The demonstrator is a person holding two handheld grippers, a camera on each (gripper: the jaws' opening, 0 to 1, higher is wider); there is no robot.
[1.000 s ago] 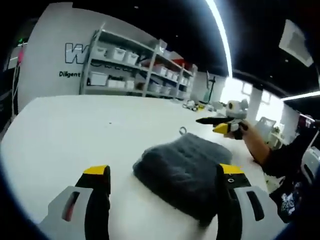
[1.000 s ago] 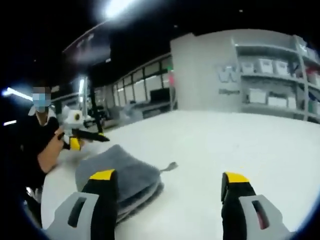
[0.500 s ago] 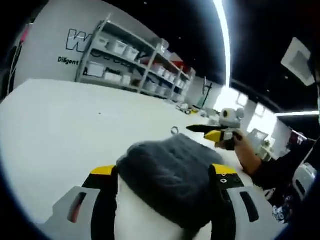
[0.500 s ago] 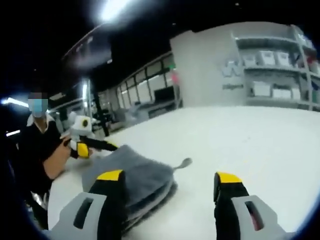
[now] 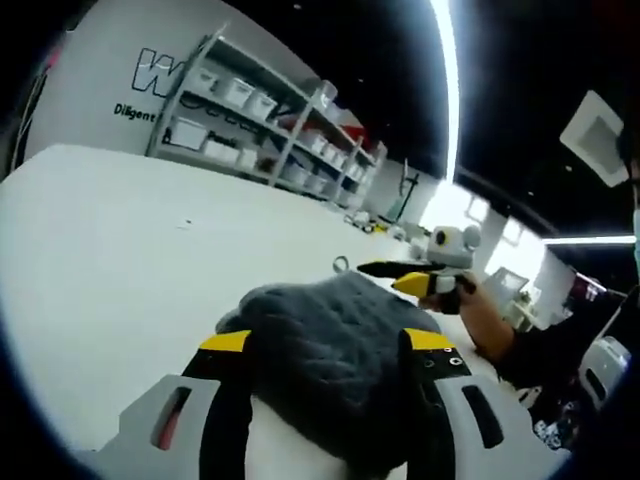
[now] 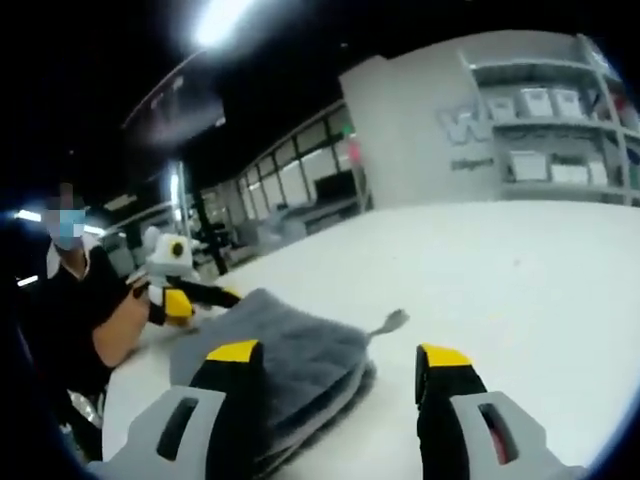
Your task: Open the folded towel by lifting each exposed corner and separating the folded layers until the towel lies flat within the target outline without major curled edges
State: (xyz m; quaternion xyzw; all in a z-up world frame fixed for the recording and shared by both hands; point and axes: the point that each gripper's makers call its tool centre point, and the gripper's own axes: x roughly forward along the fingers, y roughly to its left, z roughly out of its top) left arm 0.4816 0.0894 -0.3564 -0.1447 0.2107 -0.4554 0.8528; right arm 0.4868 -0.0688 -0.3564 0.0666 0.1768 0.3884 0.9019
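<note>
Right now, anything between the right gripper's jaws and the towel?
Nothing: in the right gripper view the towel already sits against the left jaw; bare table beyond.

table: broad white top (image 5: 110, 240) spreading ahead of both jaw pairs | wall: pale grey panel (image 6: 400, 130) with large lettering, beyond the jaws | shelving: metal rack (image 5: 260, 130) with white bins, far ahead and above the left jaws | windows: glazed row (image 6: 300, 185) above the right gripper's left jaw | light: ceiling strip (image 5: 447, 70) overhead, ceiling dark
</note>
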